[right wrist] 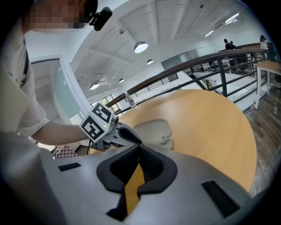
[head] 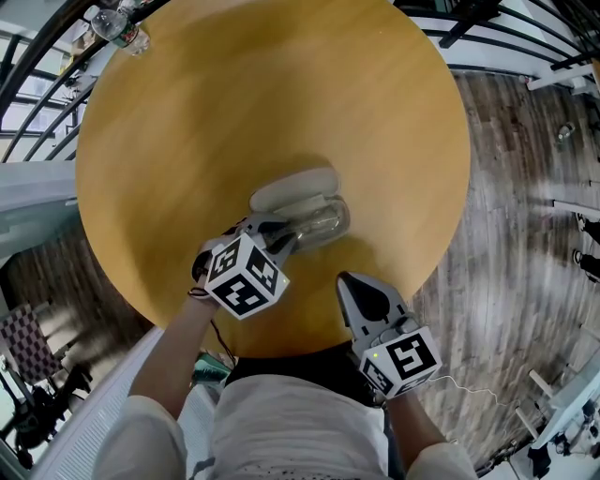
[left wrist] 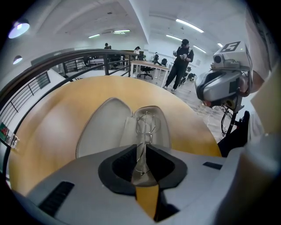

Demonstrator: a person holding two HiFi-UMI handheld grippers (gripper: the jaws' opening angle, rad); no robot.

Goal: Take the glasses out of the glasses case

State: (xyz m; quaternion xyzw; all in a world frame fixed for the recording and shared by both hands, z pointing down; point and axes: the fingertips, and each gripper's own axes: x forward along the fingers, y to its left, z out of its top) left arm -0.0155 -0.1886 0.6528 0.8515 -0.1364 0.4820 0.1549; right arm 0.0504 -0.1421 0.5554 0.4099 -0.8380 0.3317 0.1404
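Note:
A pale grey glasses case (head: 292, 187) lies open in the middle of the round wooden table (head: 187, 141), lid (left wrist: 103, 127) to the left and tray (left wrist: 163, 129) to the right. Thin wire-framed glasses (left wrist: 145, 125) stand on edge over the tray. My left gripper (left wrist: 140, 160) is shut on the near end of the glasses, just at the case's near side (head: 286, 234). My right gripper (head: 345, 279) hovers at the table's near edge, to the right of the case, shut with nothing in it (right wrist: 137, 151). From there the case (right wrist: 151, 127) and left gripper (right wrist: 125, 134) are visible.
A clear plastic bottle (head: 122, 28) stands at the table's far left edge. A dark railing (head: 37, 56) curves round the table's far side. Wood-plank floor (head: 525, 187) lies to the right. People stand by desks in the distance (left wrist: 181, 61).

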